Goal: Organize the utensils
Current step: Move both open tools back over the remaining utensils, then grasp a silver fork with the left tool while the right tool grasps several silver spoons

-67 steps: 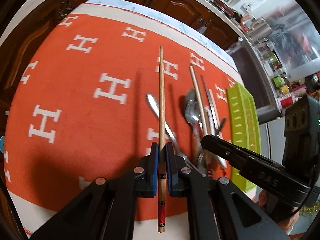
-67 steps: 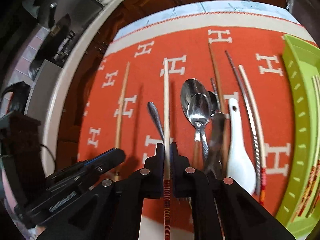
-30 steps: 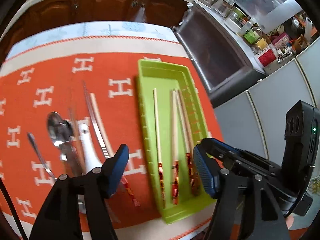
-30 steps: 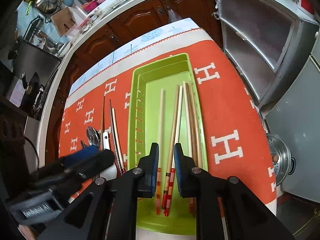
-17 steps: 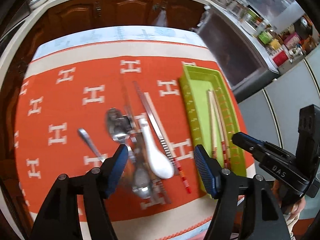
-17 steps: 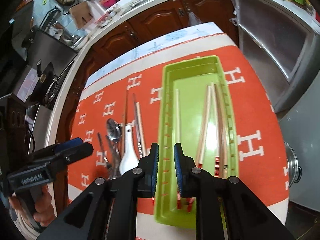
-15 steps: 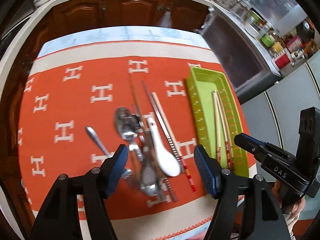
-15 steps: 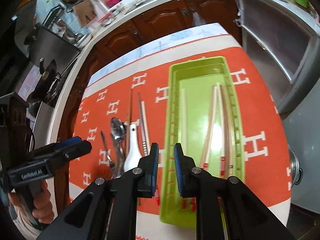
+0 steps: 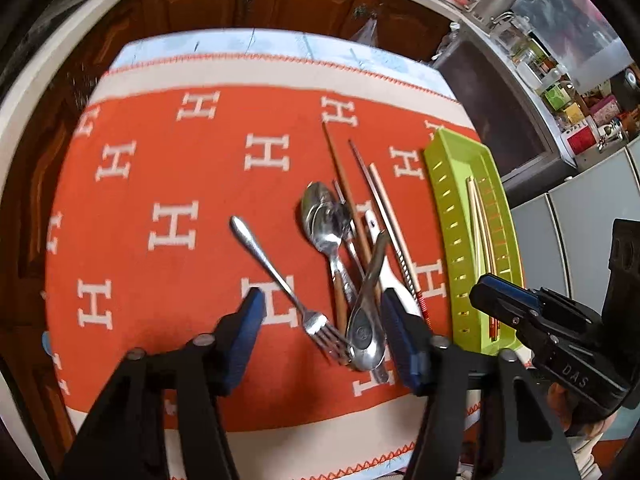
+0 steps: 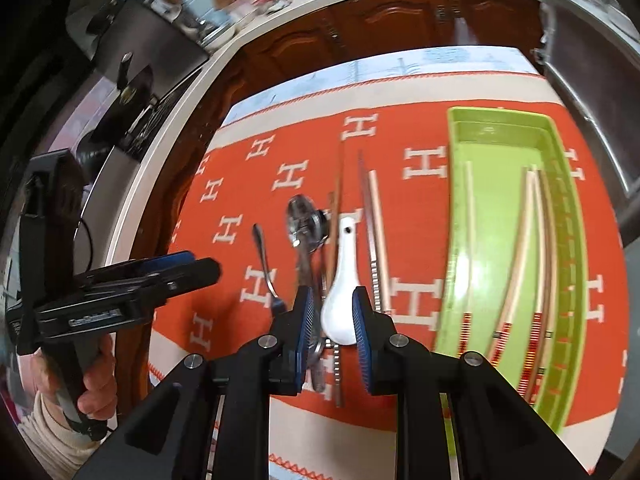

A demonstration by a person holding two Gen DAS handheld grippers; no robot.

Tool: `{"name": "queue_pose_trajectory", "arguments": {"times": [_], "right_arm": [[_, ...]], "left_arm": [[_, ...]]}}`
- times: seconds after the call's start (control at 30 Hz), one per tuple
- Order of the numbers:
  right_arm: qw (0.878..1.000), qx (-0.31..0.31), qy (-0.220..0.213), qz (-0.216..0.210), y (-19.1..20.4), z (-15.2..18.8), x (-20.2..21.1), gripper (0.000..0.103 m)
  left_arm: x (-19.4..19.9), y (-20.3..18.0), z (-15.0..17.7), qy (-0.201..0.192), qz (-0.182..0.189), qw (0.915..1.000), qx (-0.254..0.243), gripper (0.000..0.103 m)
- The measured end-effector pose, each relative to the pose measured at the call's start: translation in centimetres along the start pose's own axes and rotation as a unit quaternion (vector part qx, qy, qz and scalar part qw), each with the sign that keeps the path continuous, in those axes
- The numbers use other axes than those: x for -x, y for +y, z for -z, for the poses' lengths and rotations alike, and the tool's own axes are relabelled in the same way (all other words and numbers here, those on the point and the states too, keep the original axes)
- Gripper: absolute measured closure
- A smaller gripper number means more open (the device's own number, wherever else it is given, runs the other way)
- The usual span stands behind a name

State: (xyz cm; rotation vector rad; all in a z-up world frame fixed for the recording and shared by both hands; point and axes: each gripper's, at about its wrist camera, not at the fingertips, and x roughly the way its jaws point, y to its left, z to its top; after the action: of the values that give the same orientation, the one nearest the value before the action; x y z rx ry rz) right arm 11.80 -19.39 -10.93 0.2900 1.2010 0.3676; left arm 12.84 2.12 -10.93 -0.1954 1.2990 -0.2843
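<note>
On the orange cloth lies a pile of utensils: a fork point(image 9: 276, 276), metal spoons point(image 9: 320, 216), a white ceramic spoon point(image 10: 340, 300) and loose chopsticks point(image 9: 384, 208). My left gripper point(image 9: 323, 312) hovers over the fork's tines and a spoon bowl; its jaws are closing and touch nothing. My right gripper point(image 10: 332, 308) hangs above the white spoon's bowl, jaws narrow and opening, pads clear of it. The green tray point(image 10: 500, 128) to the right holds several chopsticks point(image 10: 520, 248). Each gripper shows in the other's view: the right gripper point(image 9: 486, 290), the left gripper point(image 10: 204, 270).
The orange cloth with white H marks point(image 9: 172, 184) covers the table. Dark wooden cabinets point(image 9: 224, 0) run behind it. A counter with jars point(image 9: 560, 92) is at the far right, a stove point(image 10: 132, 60) at the left. A hand point(image 10: 92, 384) grips the left tool.
Both grippers have let go of their chopsticks in the tray and swung left over the utensil pile. The left jaws have narrowed; the right jaws have widened a little.
</note>
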Motion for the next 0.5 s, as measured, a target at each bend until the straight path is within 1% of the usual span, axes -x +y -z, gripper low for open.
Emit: {"name": "queue_pose_trajectory", "arguments": {"times": [0.03,0.07,0.13,0.17,0.23,0.3,0.4,0.5], "right_arm": [[1.0,0.003,0.002,0.0,0.3,0.0,-0.3,0.082],[1.0,0.007,0.005,0.001,0.8,0.1,-0.8,0.082],[1.0,0.016,0.013,0.004,1.4,0.1,-1.9,0.082],[1.0,0.019,0.016,0.005,1.7,0.2,-2.4,0.082],[0.999,0.022,0.023,0.005,2.0,0.2,-3.3,0.082],[0.999,0.027,0.03,0.007,2.4,0.3,-4.5,0.082],[0.999,0.034,0.039,0.009,2.7,0.1,-5.9,0.082],[0.998,0.037,0.043,0.009,2.8,-0.3,-6.9,0.082]], "left_arm": [[-0.4,0.5,0.1,0.005,0.007,0.9999,0.008,0.056],[-0.8,0.9,0.2,0.009,0.011,0.9998,0.015,0.057],[-1.7,2.0,0.4,0.016,0.024,0.9991,0.033,0.066],[-2.2,2.6,0.4,0.02,0.031,0.9983,0.044,0.068],[-3.3,3.7,0.5,0.03,0.051,0.9958,0.07,0.079],[-4.5,4.7,0.5,0.041,0.072,0.992,0.095,0.084],[-6.0,5.4,0.6,0.051,0.096,0.9868,0.12,0.087],[-7.1,5.4,0.7,0.052,0.103,0.9847,0.131,0.088]]}}
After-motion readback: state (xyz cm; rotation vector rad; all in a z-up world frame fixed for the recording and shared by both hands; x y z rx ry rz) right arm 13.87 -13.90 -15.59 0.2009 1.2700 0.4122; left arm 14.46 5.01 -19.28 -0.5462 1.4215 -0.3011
